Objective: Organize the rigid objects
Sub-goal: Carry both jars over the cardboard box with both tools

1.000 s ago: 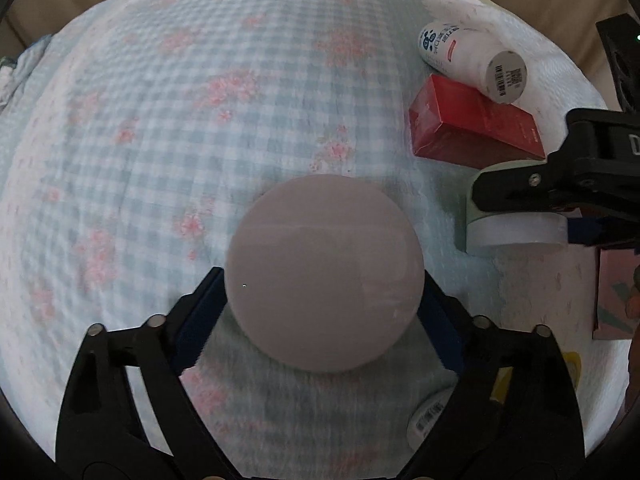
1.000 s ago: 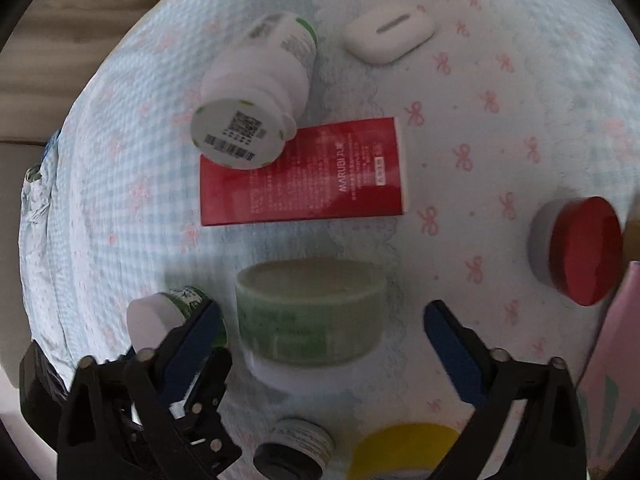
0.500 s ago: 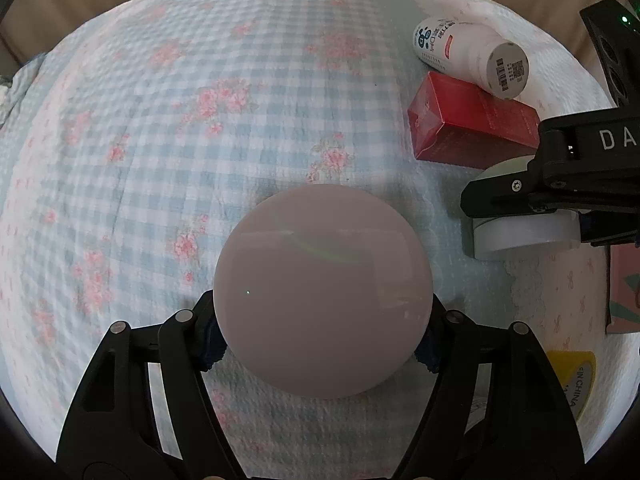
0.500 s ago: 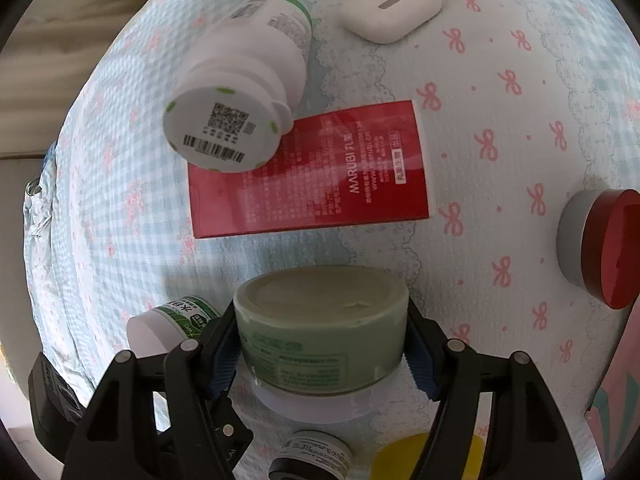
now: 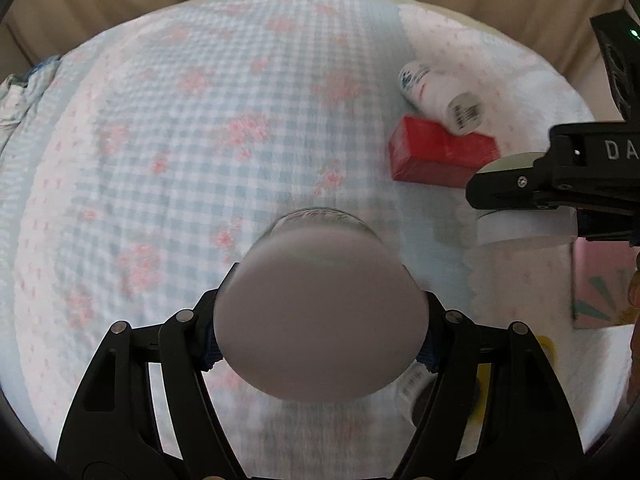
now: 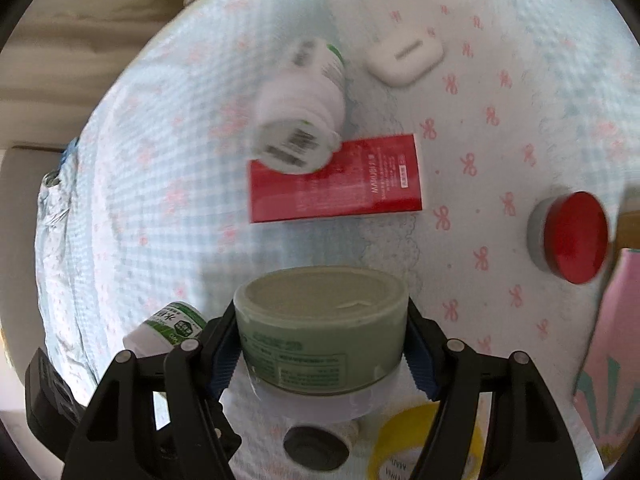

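My left gripper is shut on a round jar with a pale pink lid, held above the checked cloth. My right gripper is shut on a green jar with a white lid, lifted off the cloth; it also shows in the left wrist view at right. A red box lies beyond, with a white bottle leaning on it.
A white case lies at the back. A red-lidded jar and a pink box are at right. A small green-labelled bottle, a dark-capped bottle and a yellow lid lie below the right gripper.
Both grippers closed on their jars and lifted them. The pink-lidded jar has tilted so its glass body shows. The red box and white bottle now look farther away.
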Available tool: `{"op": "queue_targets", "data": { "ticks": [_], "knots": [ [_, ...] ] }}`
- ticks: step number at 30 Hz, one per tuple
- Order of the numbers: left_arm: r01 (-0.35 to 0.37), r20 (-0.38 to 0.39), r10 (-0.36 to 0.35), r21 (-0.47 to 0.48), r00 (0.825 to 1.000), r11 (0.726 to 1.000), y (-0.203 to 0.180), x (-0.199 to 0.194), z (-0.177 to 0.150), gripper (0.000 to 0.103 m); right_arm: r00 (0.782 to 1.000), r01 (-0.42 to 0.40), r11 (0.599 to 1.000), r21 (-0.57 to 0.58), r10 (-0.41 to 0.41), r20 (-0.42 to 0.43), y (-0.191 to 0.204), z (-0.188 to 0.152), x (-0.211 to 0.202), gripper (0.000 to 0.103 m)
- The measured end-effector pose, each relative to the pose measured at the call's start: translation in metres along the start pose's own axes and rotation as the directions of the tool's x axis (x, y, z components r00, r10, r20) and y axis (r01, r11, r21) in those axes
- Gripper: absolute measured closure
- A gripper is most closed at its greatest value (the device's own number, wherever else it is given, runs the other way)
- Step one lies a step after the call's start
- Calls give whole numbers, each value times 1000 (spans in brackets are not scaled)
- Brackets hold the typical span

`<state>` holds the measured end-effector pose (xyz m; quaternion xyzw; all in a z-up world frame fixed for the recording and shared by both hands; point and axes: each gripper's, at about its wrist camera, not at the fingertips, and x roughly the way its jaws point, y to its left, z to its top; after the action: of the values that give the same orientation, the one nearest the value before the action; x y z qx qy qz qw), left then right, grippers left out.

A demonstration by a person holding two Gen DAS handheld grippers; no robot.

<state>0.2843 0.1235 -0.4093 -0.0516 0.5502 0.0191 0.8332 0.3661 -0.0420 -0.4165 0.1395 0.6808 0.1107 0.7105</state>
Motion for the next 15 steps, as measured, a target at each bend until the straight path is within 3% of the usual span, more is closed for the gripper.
{"op": "queue_targets", "data": {
  "ticks": [6, 15],
  "knots": [
    [2, 49, -3, 19, 999, 1000, -2, -71, 1, 35, 997, -4, 999, -50, 8, 82, 17, -25, -71, 37],
    [82, 115, -89, 65, 989, 995, -27, -168, 10, 35, 987, 5, 996, -87, 9, 159, 19, -77, -171, 37]
  ]
}}
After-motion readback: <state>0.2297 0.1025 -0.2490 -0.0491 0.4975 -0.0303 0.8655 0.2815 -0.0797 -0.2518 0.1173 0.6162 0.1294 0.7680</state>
